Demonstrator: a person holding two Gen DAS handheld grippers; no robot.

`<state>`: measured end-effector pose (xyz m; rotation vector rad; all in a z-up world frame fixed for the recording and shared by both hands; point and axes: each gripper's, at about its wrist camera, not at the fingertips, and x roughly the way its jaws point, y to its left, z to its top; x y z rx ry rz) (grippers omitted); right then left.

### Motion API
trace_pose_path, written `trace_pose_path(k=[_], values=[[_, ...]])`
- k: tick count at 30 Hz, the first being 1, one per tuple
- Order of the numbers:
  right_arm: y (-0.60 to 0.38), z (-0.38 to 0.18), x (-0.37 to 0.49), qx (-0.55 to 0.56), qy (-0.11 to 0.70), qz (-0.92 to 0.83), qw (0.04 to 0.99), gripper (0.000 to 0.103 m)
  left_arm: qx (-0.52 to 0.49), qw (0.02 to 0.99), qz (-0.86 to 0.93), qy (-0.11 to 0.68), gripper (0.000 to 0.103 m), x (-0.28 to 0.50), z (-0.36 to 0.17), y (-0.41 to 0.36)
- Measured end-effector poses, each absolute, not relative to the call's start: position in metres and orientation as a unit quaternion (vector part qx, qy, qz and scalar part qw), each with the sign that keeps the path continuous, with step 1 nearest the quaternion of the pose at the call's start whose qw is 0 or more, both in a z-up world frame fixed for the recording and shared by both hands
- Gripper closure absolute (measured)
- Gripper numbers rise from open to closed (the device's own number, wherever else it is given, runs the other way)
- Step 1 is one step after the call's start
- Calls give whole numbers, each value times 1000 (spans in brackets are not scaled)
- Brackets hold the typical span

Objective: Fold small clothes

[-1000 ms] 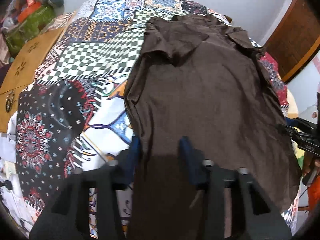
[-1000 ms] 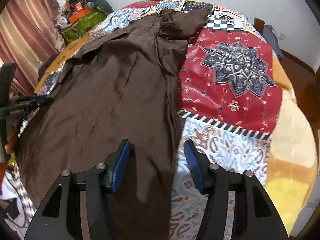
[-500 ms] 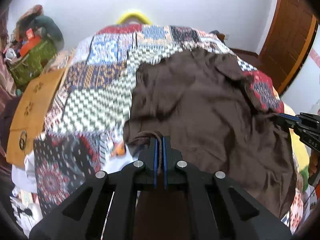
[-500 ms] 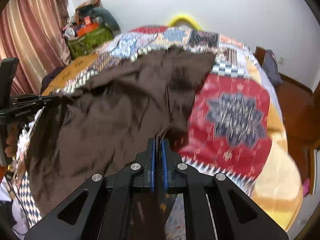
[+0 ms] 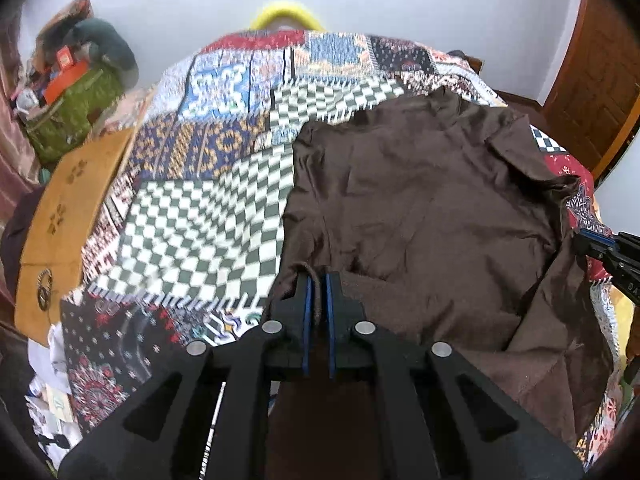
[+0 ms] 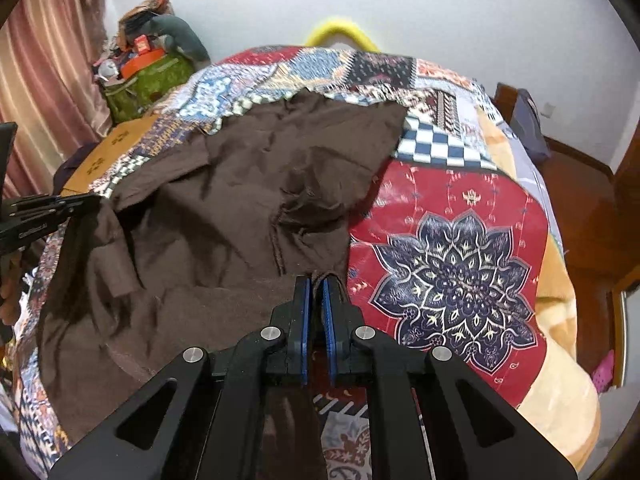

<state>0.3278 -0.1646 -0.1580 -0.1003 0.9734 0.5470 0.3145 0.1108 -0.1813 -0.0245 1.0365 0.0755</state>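
Observation:
A dark brown garment (image 5: 420, 208) lies spread on a patchwork bedspread (image 5: 192, 224); it also shows in the right wrist view (image 6: 224, 220). My left gripper (image 5: 317, 280) is shut on the garment's near left hem, lifted off the bed. My right gripper (image 6: 316, 282) is shut on the near right hem, also lifted. The cloth between the two grippers is raised and hangs slack. The right gripper shows at the edge of the left wrist view (image 5: 596, 240), and the left gripper at the edge of the right wrist view (image 6: 60, 204).
The bedspread (image 6: 452, 240) covers the whole bed. A brown cardboard box (image 5: 68, 216) and a green bag (image 5: 72, 116) with clutter stand left of the bed. A yellow curved bar (image 6: 340, 32) is at the bed's far end. A wooden door (image 5: 600, 80) is at right.
Both grippers closed on the near hem a second ago and have since lifted it and carried it toward the far end of the bed, folding the garment over.

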Motion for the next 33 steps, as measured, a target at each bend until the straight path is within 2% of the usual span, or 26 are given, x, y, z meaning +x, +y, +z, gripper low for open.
trace_pose_path(k=[1,3,5,7,8,18,33], values=[[-167,-157,326,-45,461,260,847,90,-14,867,35,497,92,313,-182,111],[-170,-154,322,-48,460,254,849,69,-15,866,33,499,85,309,-181,112],[-173,-147,315,-52,450,252,855,59,-16,867,31,497,74,303,-176,113],[-176,-141,311,-55,445,251,858,56,-18,871,33,489,62,293,-169,114],[-179,-138,308,-55,444,251,858,54,-17,873,34,486,60,289,-166,114],[-211,-122,260,-40,447,246,859,53,-21,874,44,484,46,224,-146,125],[-235,-169,217,-21,513,235,825,53,-42,844,70,530,45,171,-195,145]])
